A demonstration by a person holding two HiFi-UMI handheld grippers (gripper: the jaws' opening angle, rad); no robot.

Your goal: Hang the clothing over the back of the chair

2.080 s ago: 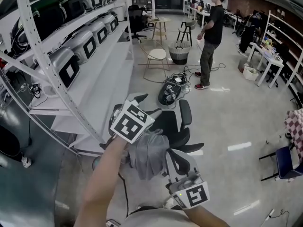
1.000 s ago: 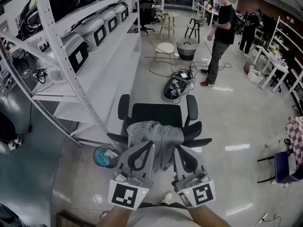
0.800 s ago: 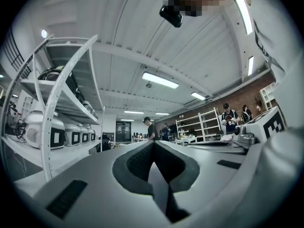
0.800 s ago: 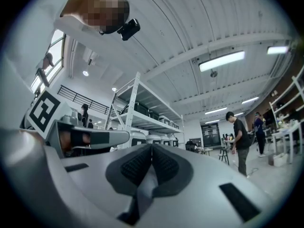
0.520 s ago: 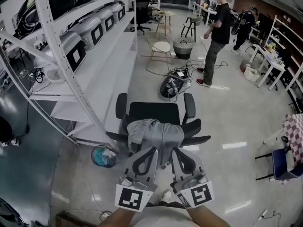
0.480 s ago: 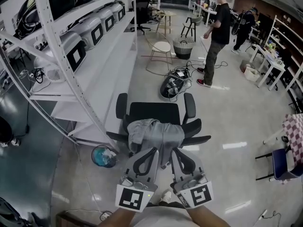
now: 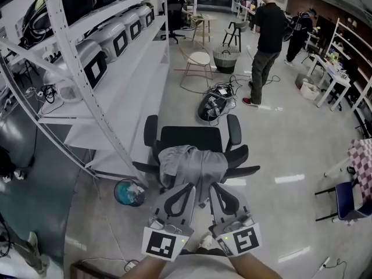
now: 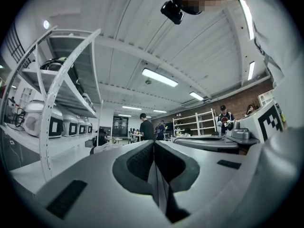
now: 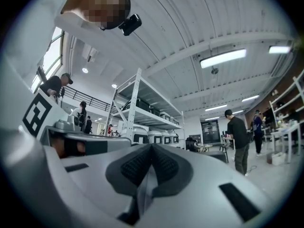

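Head view only: a black office chair [image 7: 192, 137] seen from above and behind, with the grey clothing [image 7: 193, 164] on it. A white shelf rack [image 7: 87, 74] stands to the left, a blue bucket [image 7: 125, 192] sits on the floor beside the chair, and a person in black [image 7: 267, 28] stands farther off.
Gripper views only: both look level across the room and show the ceiling lights [image 8: 159, 77], the rack from the side and the standing person [image 9: 236, 132].
Left gripper [image 7: 189, 186]: fingers closed, pads pressed together [image 8: 153, 146] with nothing between them; the tips are just short of the clothing.
Right gripper [image 7: 212, 186]: fingers closed the same way [image 9: 152, 148], empty, close beside the left one.
Clothing, place: draped over the top of the chair's back, between the two armrests.
Clothing, look: plain grey cloth, soft and creased, bunched into a thicker fold at its left end, smoother on the right.
Clothing, direction: its long axis runs left to right along the top edge of the back; the loose part hangs down the rear side, towards the grippers.
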